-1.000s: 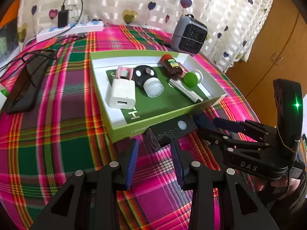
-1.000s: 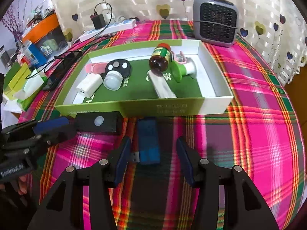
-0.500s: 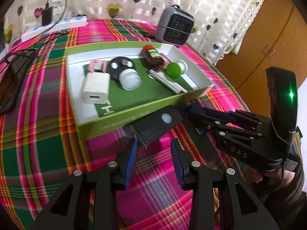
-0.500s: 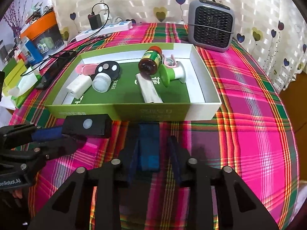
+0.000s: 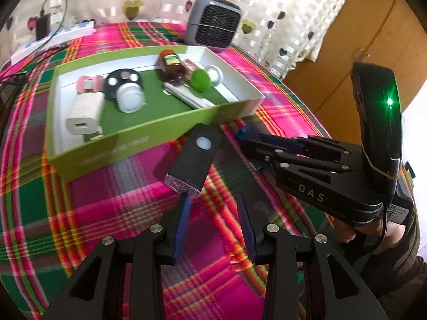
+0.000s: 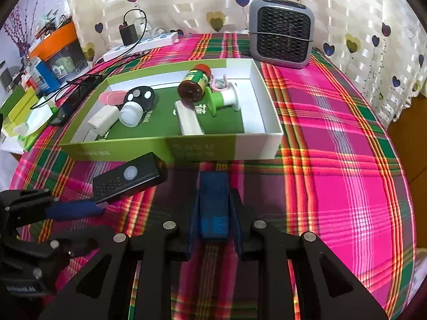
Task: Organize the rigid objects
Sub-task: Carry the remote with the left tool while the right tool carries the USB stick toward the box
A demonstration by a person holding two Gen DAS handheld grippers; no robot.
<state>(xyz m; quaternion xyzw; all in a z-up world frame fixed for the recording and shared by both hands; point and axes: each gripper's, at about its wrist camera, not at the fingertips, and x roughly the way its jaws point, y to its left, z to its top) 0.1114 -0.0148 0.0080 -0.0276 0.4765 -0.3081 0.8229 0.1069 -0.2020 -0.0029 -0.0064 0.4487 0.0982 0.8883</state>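
The black rectangular plastic remote with a round white button (image 5: 196,157) lies at frame centre of the left wrist view, just ahead of the released left gripper (image 5: 213,226), its long axis tilted toward the green cardboard box (image 5: 112,149). The right gripper (image 6: 213,224) is now clenched on the blue flat stick (image 6: 214,202), which a second ago lay free between its jaws.

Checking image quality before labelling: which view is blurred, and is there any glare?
Left wrist view: motion blur smears the green cardboard box and plaid cloth; a green LED flares on the right claw. Right wrist view: sharper, fisheye-bent, no strong glare.
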